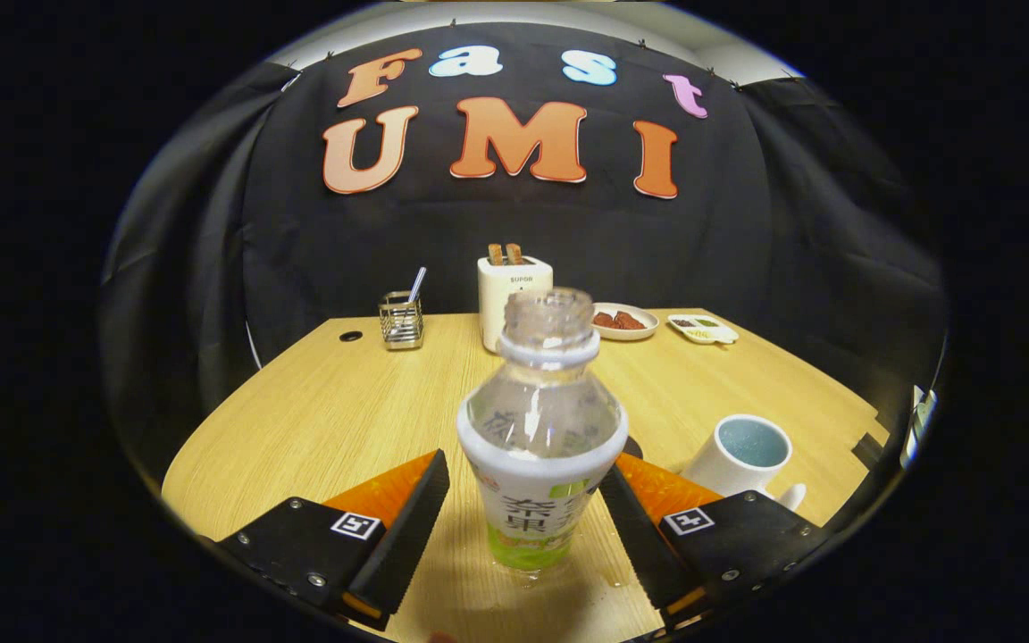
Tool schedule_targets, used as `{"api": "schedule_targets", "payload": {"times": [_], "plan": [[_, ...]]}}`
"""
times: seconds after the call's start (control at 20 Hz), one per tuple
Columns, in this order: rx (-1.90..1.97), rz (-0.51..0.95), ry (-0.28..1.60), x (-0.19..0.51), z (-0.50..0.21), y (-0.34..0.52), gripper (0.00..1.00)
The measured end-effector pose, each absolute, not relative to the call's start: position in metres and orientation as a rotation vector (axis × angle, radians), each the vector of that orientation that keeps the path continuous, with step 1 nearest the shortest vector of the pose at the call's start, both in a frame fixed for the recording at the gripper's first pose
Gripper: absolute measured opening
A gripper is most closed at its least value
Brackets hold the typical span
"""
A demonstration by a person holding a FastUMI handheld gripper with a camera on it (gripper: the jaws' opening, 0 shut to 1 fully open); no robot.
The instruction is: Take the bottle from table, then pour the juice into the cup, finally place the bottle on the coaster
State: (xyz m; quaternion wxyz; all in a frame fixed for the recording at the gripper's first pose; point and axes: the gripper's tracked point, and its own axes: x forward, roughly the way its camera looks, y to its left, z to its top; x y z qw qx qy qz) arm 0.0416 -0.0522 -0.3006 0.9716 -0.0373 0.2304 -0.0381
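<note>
A clear plastic bottle with no cap and a white-and-green label stands upright on the wooden table, between my two fingers. My gripper is open around it. The left finger stands a little apart from the label. The right finger is very near the bottle's side; I cannot tell whether it touches. A white cup with a pale blue inside stands just beyond the right finger. The edge of a dark flat disc, likely the coaster, peeks out behind the bottle's right side.
At the table's far side stand a wire holder with a utensil, a white toaster with toast, a plate of brown food and a small white dish. A dark round hole marks the far left corner.
</note>
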Motion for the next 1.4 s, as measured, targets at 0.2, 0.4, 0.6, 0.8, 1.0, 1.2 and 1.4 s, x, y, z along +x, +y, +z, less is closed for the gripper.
{"api": "schedule_targets", "payload": {"times": [0.2,0.4,0.6,0.8,1.0,1.2,1.4], "plan": [[-0.136,-0.101,0.5,0.039,-0.313,-0.057,0.99],[-0.139,-0.113,0.483,0.04,-0.314,-0.059,0.91],[-0.035,-0.081,0.477,0.042,-0.313,-0.053,0.61],[0.05,-0.078,0.437,0.043,-0.292,-0.05,0.58],[0.213,-0.043,0.389,0.048,-0.265,-0.038,0.58],[0.37,-0.037,0.365,0.055,-0.248,-0.038,0.58],[0.547,-0.071,0.337,0.06,-0.233,-0.049,0.58]]}}
